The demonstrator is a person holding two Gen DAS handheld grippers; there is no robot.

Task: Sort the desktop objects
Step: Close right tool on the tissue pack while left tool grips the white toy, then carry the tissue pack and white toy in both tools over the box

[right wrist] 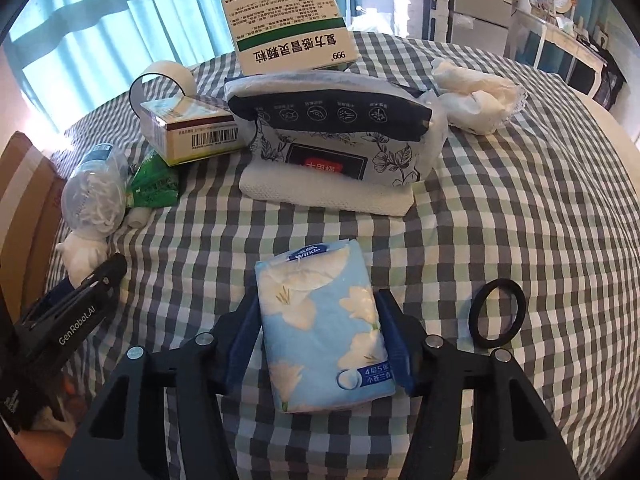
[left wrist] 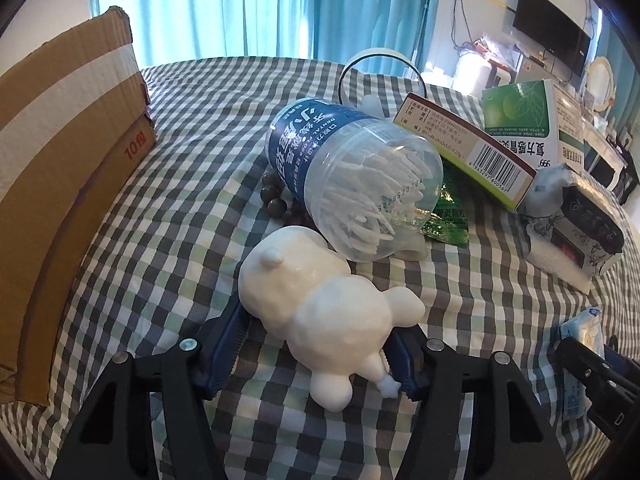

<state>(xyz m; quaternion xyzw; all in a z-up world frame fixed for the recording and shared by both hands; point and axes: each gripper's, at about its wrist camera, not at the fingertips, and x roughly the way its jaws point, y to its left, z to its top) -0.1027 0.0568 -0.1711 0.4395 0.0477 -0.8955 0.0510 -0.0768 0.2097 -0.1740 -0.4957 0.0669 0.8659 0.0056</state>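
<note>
Two grips: left gripper [left wrist: 320,354] clamped on white bear figurine [left wrist: 320,304], lying on checkered cloth [left wrist: 160,220] before floss-pick jar [left wrist: 352,176]; right gripper [right wrist: 318,344] closed around blue tissue pack [right wrist: 324,328], black hair tie [right wrist: 497,314] just beside.

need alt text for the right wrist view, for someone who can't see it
The right tongs close around a blue flowered tissue pack on a checked tablecloth. A black hair tie lies just right of it; behind are a floral wipes pack and medicine boxes.
</note>
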